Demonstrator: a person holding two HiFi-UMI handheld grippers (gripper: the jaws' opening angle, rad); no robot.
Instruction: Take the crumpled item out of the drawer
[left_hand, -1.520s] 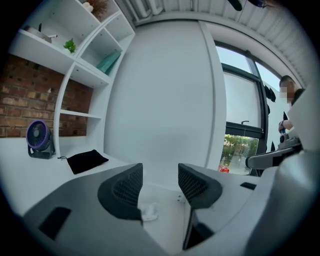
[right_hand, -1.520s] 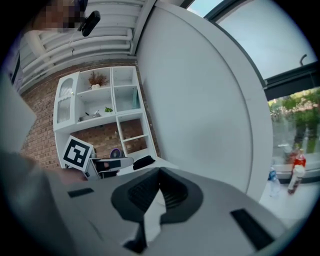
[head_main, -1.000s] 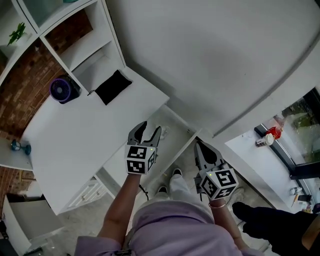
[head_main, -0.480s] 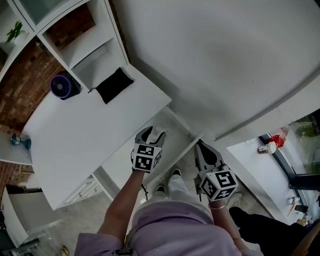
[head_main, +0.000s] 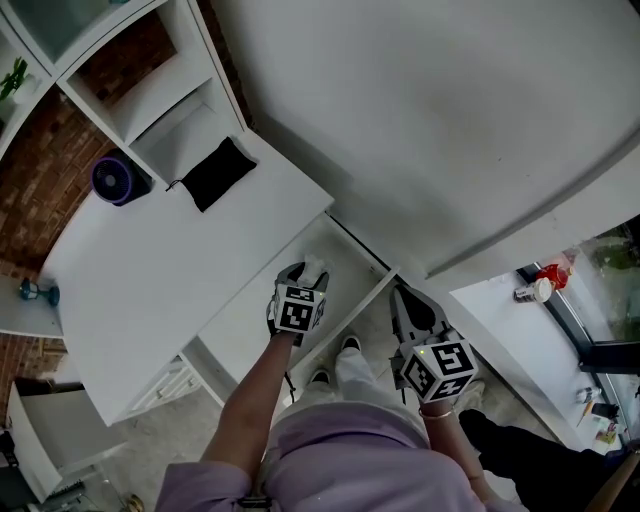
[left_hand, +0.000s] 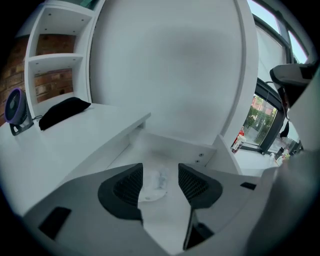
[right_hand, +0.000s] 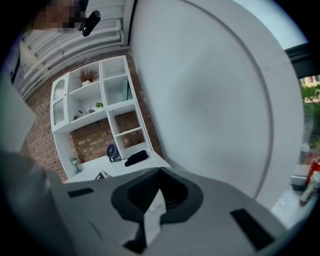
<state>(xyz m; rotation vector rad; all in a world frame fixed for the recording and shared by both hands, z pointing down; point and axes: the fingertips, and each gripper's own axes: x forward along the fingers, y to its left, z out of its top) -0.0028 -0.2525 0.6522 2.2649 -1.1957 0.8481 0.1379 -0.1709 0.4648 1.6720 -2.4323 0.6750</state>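
Note:
A white drawer (head_main: 352, 262) stands pulled out from under the desk top. On its floor lies a small crumpled white item (head_main: 314, 268) (left_hand: 157, 182). My left gripper (head_main: 303, 277) (left_hand: 160, 183) reaches down into the drawer, open, with one jaw on each side of the crumpled item and a little room between pads and item. My right gripper (head_main: 409, 303) (right_hand: 160, 173) hovers beside the drawer's right wall, outside it, with its jaws shut on nothing.
The white desk top (head_main: 160, 270) carries a purple fan (head_main: 119, 180) and a black pouch (head_main: 209, 172) near white shelves (head_main: 150, 95). A curved white wall (head_main: 450, 120) rises behind. The person's shoes (head_main: 352, 345) stand below the drawer. A ledge with a bottle (head_main: 539, 286) lies right.
My left gripper has moved down and forward into the drawer, and its jaws have narrowed round the crumpled item. The right gripper has stayed put.

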